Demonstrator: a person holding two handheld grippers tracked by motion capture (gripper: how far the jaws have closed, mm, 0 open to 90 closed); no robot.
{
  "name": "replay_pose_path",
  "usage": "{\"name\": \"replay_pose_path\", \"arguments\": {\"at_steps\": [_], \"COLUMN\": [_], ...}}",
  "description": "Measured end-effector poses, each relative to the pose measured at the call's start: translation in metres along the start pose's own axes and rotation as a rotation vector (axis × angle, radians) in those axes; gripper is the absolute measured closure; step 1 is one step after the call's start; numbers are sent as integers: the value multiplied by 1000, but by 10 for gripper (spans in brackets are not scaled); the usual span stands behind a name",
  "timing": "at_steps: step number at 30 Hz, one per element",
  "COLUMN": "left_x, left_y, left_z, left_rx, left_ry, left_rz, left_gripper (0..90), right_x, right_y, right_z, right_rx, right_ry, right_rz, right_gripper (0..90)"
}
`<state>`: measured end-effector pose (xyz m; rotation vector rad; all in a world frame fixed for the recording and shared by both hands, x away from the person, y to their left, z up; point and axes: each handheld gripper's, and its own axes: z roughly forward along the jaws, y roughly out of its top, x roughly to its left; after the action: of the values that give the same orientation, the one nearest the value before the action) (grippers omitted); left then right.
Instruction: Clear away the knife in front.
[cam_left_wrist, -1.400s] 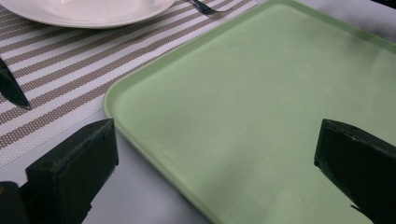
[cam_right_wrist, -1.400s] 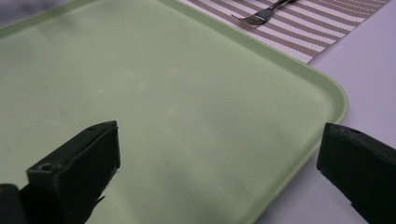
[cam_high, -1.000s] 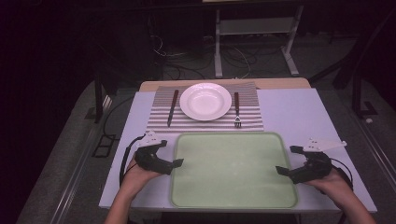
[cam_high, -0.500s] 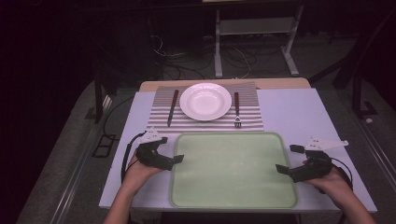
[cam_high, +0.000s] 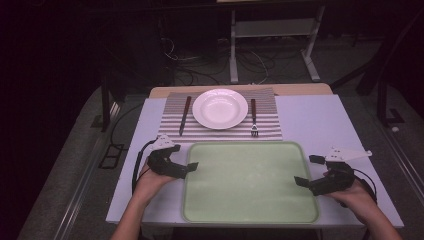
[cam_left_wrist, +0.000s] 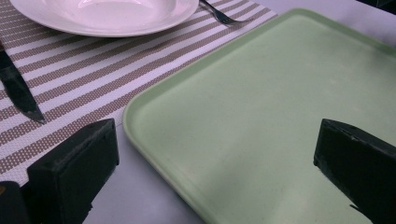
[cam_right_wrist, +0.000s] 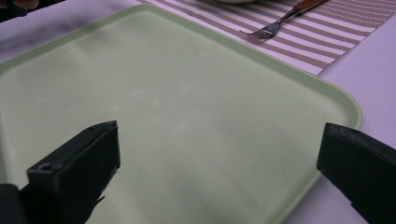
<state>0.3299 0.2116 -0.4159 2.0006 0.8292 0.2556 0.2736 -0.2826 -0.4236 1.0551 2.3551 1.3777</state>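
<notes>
The jaws of both grippers stand wide apart with nothing between them. The left gripper (cam_high: 170, 162) sits at the left edge of the green tray (cam_high: 250, 215), one jaw over the tray's rim and the other over the bare surface (cam_high: 310, 120); the right gripper (cam_high: 327, 180) sits at the tray's right edge, its jaws likewise straddling the rim. The tray lies flat on the near half of the surface, its long axis running left to right, and it is empty. Just beyond its far edge lies a striped placemat (cam_high: 267, 131), also long from left to right, which the tray's rim nearly touches. On the mat a white plate (cam_high: 220, 108) sits in the middle, a knife (cam_high: 185, 115) to its left and a fork (cam_high: 253, 117) to its right with tines toward the tray, both lying front to back. In the left gripper view the plate (cam_left_wrist: 102, 16) is cut off at the top and the knife's (cam_left_wrist: 18, 91) handle is out of frame. The floor behind the surface is dark and hard to make out.
</notes>
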Motion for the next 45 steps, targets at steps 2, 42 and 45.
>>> {"name": "replay_pose_path", "arguments": {"at_steps": [2,42,45], "left_x": [1,25,27], "left_y": [1,13,13], "left_z": [1,11,11], "left_rx": [-3,-35,-33], "left_ry": [1,53,54], "left_rz": [1,-8,-8], "left_gripper": [0,0,0], "right_x": [0,1,1], "right_y": [0,0,0], "right_z": [0,1,1], "right_rx": [1,-4,-3], "right_ry": [1,8,9], "right_rz": [-2,-5,-4], "right_gripper": [0,0,0]}}
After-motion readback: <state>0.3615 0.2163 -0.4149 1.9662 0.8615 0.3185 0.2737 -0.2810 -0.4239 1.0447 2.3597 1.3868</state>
